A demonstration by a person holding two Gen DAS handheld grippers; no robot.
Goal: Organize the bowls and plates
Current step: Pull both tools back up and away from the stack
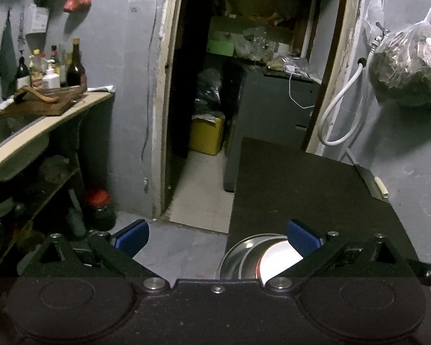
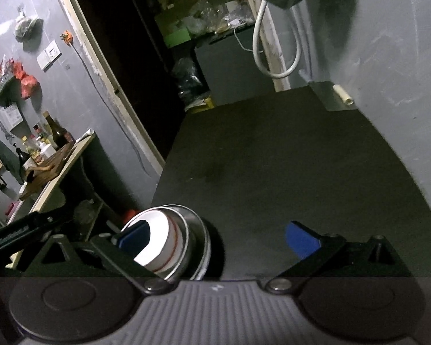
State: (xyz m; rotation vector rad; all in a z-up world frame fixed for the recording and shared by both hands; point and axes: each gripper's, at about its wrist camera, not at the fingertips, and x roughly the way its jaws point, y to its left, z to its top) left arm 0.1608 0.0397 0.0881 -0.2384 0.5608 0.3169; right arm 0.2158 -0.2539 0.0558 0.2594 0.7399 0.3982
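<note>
Sitting at the dark table's (image 2: 287, 158) near-left edge: nested bowls (image 2: 184, 241).

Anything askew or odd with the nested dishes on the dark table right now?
One thing: the stacked steel bowls with the white red-striped bowl nested inside sit right at the near-left corner of the dark table, close to the edge by the floor gap. Nothing looks spilled or broken. Both claws, left claw and right claw, are open and empty.

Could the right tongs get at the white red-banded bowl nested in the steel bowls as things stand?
Probably yes. The right tongs stand open and empty, and the white red-banded bowl sits uncovered atop the stacked steel bowls, just beside the left finger.
</note>
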